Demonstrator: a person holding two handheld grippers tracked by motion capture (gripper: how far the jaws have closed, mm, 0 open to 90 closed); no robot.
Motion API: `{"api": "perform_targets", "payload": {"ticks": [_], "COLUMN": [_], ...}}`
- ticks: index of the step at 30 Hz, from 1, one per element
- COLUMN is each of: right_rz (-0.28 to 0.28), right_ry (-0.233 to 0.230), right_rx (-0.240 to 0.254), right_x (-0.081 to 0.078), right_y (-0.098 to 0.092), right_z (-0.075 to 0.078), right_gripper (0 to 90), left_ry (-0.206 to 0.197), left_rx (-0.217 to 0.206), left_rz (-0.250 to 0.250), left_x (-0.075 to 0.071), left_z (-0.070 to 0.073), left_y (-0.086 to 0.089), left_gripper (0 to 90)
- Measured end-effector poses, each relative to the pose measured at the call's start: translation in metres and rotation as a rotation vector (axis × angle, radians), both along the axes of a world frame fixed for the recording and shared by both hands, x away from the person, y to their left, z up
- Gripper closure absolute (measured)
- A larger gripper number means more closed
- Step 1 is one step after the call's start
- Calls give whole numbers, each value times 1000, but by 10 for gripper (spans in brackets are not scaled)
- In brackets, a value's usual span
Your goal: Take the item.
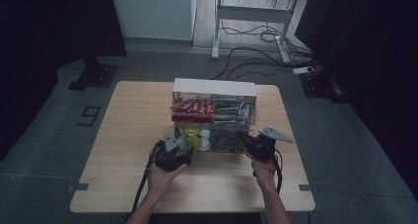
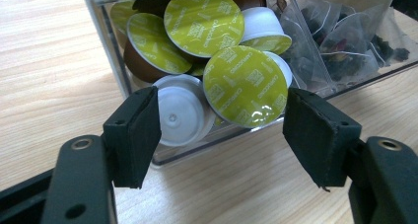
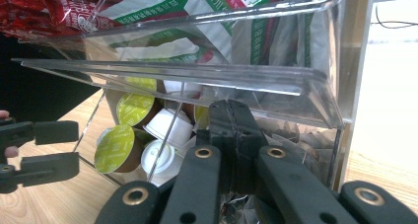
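- High view: a clear organiser (image 1: 215, 88) stands mid-table (image 1: 123, 135), red packets (image 1: 193, 107) in its upper tier, and its lower drawer (image 1: 215, 150) looks pulled out toward the person.
- Left gripper view: the left gripper (image 2: 222, 130) hangs wide open just in front of the drawer's left compartment, its jaws either side of a green-lidded coffee pod (image 2: 245, 85) but not touching it. It has hold of nothing.
- That pod lies on top of the heap, beside a white pod (image 2: 180, 108); tea bags (image 2: 340, 41) fill the next compartment.
- Right gripper view: the right gripper (image 3: 230, 116) has its jaws pressed together down in the tea-bag side; whether a bag is pinched between them I cannot tell.
- Judged progress: early. The drawer seems already open, while the pod has yet to be gripped and lifted out.
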State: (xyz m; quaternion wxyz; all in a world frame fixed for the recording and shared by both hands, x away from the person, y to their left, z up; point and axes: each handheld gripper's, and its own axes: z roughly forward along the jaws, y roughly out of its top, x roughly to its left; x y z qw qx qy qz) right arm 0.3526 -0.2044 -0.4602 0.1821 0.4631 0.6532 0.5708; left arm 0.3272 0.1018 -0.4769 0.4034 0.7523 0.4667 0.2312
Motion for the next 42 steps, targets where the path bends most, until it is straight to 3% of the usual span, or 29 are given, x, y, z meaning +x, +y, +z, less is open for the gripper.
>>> {"api": "perform_targets", "payload": {"ticks": [20, 26, 33, 42], "right_rz": [-1, 2, 2, 1], "right_ry": [0, 1, 2, 1], "right_rx": [5, 5, 6, 6], "right_x": [1, 1, 1, 1], "right_y": [0, -1, -1, -1], "right_z": [-1, -1, -1, -1], "right_gripper": [895, 894, 894, 894], "left_ry": [9, -2, -30, -33], "left_rx": [12, 16, 59, 59], "left_rz": [-9, -2, 14, -1], "left_x": [16, 20, 19, 18], "left_z": [-7, -9, -10, -12], "left_y": [-26, -31, -33, -37], "left_gripper": [311, 310, 312, 305]}}
